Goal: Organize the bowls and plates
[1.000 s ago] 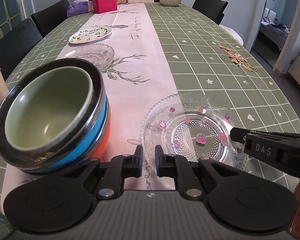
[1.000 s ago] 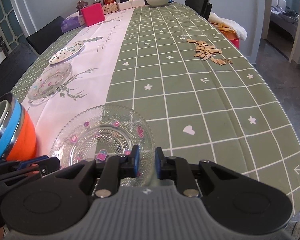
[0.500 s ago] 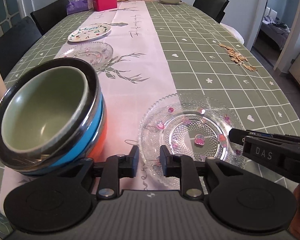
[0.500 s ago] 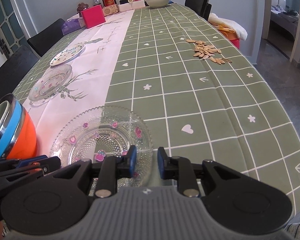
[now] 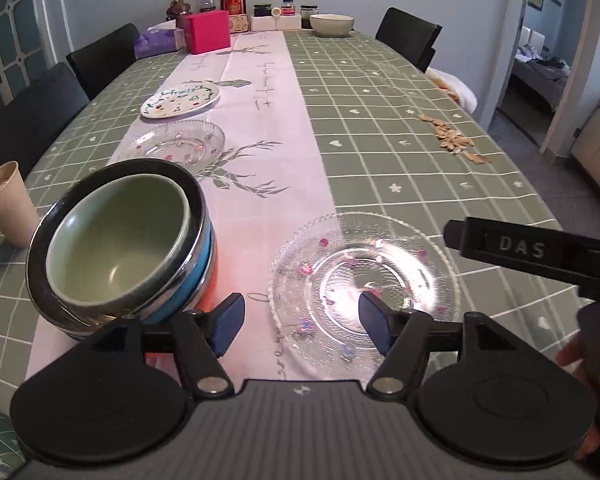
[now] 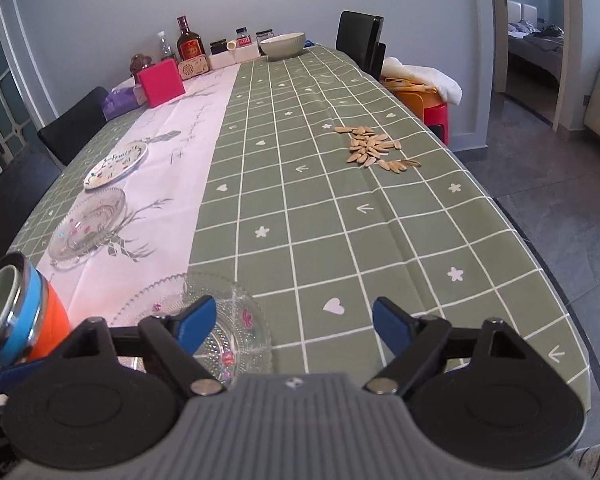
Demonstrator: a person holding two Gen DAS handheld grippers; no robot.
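**Technician:** Report jaw state and the position of the work item.

**Operator:** The left gripper (image 5: 300, 322) had its jaws spread wide and held nothing. The right gripper (image 6: 290, 324) was likewise spread and empty. The near clear glass plate with pink dots (image 5: 364, 292) lay flat on the table (image 5: 420, 152), half on the pale pink runner (image 5: 260, 152) and half on the green checked cloth.

**Technician:** State the relation that governed the next move.

**Operator:** In the left wrist view the plate sat directly ahead of the left jaws, its near rim between the two blue pads, offset slightly toward the right one. In the right wrist view the same plate (image 6: 236, 320) lay ahead and to the left, behind the left pad only. The left gripper was therefore judged the better aligned. (A round plate has no long axis; any rim point would serve.) The stack of nested bowls (image 5: 124, 244) stood just beside the left gripper's left finger, apart from the plate.

**Technician:** Give the count.

**Operator:** Plates: three. Two were clear glass, the near one and a second glass plate (image 5: 176, 146) farther up the runner; beyond it lay one white printed plate (image 5: 182, 100). Bowls: one stack with a pale green bowl innermost inside a steel-rimmed bowl, then blue and orange bands below (whether those were separate bowls could not be told), plus one cream bowl (image 5: 332, 25) at the far end. Also present: one paper cup (image 5: 6, 204) and a scatter of seeds (image 5: 454, 140).
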